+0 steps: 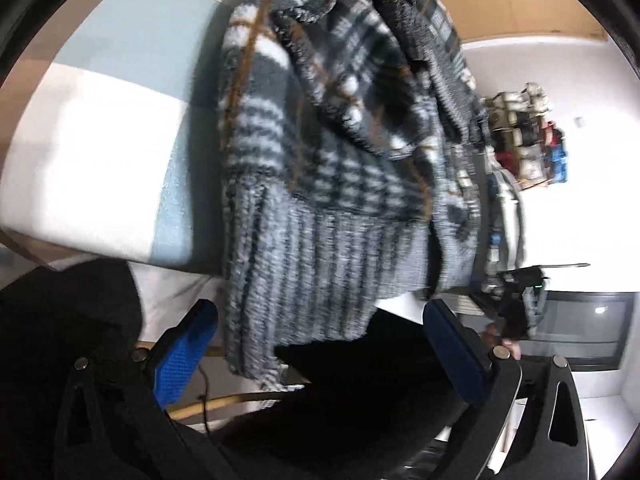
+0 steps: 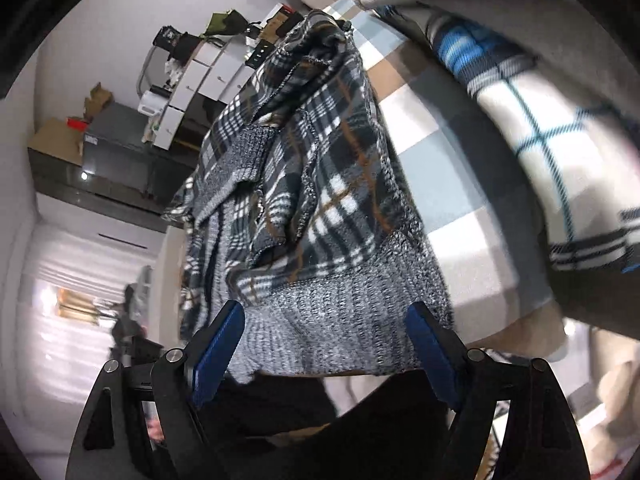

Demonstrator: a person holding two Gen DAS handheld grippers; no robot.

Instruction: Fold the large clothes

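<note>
Currently both tongs stand open at the near ribbed hem (image 2: 340, 332) of the plaid sweater (image 1: 320, 128): left gripper (image 1: 320, 344), right gripper (image 2: 328, 340). Recommend pinching opposite hem corners evenly before lifting.

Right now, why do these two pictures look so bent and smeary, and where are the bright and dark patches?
Left wrist view: fisheye curving inside a black rim, motion blur on the plaid sweater, the checked surface washed out, deep shadow low between the fingers. Right wrist view: same bending, a smeared checked cloth close to the lens, glare at lower left.
</note>
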